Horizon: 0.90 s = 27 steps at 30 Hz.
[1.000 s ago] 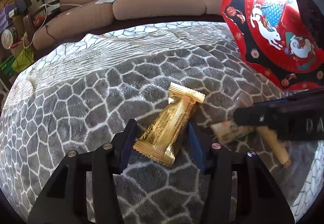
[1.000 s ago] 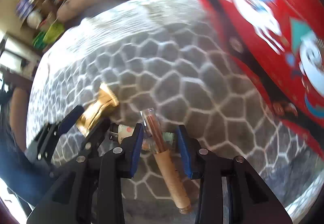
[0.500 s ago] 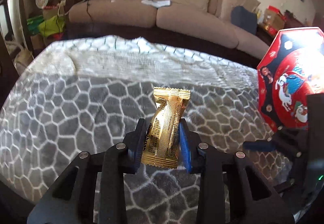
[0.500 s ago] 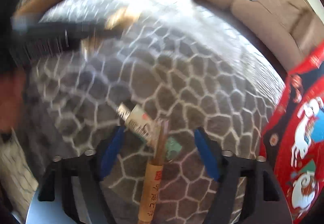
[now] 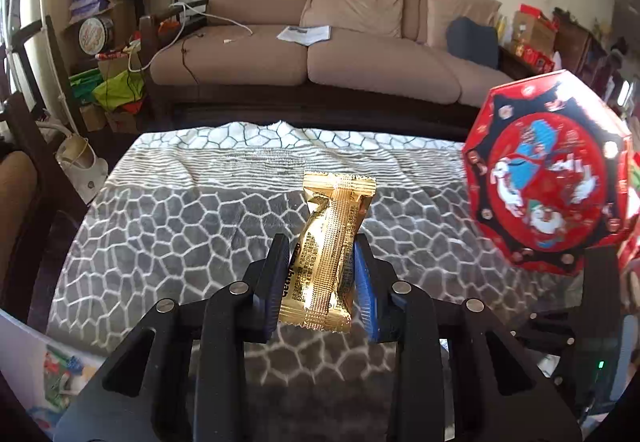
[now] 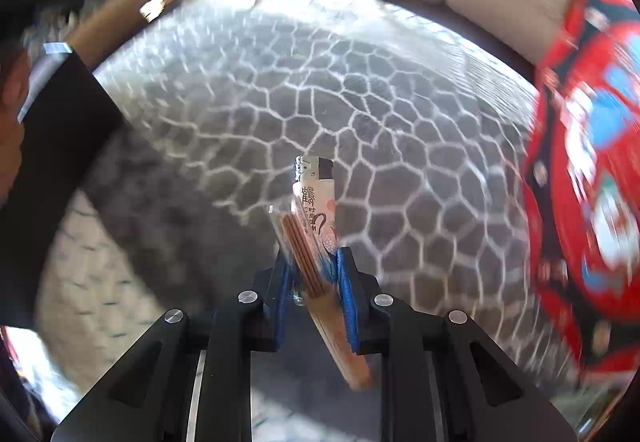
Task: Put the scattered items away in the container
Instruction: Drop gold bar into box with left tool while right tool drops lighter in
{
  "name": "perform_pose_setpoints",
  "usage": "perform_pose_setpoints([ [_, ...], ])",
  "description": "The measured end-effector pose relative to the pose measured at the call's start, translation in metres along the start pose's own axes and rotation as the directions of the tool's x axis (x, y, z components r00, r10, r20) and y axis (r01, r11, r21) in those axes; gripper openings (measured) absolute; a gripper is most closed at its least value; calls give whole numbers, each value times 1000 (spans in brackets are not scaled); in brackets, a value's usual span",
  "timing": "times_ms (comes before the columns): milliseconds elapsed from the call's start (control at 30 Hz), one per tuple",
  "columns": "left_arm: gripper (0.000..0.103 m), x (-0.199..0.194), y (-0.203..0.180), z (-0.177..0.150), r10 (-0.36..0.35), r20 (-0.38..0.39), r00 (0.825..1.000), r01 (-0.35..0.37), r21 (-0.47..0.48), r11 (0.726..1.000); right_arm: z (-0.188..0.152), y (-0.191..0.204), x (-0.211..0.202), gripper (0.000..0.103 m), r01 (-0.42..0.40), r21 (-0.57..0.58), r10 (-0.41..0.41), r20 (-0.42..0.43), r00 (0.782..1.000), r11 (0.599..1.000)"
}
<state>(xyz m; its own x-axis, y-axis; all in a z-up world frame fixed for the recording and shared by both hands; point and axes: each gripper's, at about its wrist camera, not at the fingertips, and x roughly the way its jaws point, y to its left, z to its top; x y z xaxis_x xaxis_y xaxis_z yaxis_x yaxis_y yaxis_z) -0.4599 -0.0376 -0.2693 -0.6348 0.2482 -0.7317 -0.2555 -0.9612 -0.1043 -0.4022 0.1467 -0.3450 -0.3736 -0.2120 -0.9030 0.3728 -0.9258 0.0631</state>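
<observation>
My left gripper is shut on a gold snack packet and holds it upright above the grey patterned blanket. My right gripper is shut on a white lighter and a clear tube of incense sticks together, lifted off the blanket. The red octagonal tin lid stands tilted at the right in the left wrist view. It also shows blurred at the right edge of the right wrist view.
A tan sofa stands beyond the blanket, with papers on its seat. Boxes and bags pile up at the far left. A person's dark sleeve fills the left of the right wrist view.
My left gripper closed on the gold packet and raised it off the blanket. My right gripper closed on the lighter and incense tube and lifted them.
</observation>
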Motion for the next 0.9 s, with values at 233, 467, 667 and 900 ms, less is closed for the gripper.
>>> perform_pose_setpoints([
  [233, 30, -108, -2, -30, 25, 34, 999, -24, -45, 999, -52, 28, -78, 21, -224, 187, 204, 118, 972, 957],
  [467, 31, -219, -3, -118, 19, 109, 994, -17, -14, 1000, -86, 54, -130, 21, -274, 210, 227, 225, 948, 938],
  [667, 29, -255, 46, -165, 101, 116, 988, -92, -84, 992, -90, 109, -166, 22, -263, 150, 226, 229, 947, 953],
  [900, 16, -257, 119, -189, 142, 64, 988, -124, -226, 966, -68, 201, -134, 22, -282, 128, 258, 178, 950, 951],
])
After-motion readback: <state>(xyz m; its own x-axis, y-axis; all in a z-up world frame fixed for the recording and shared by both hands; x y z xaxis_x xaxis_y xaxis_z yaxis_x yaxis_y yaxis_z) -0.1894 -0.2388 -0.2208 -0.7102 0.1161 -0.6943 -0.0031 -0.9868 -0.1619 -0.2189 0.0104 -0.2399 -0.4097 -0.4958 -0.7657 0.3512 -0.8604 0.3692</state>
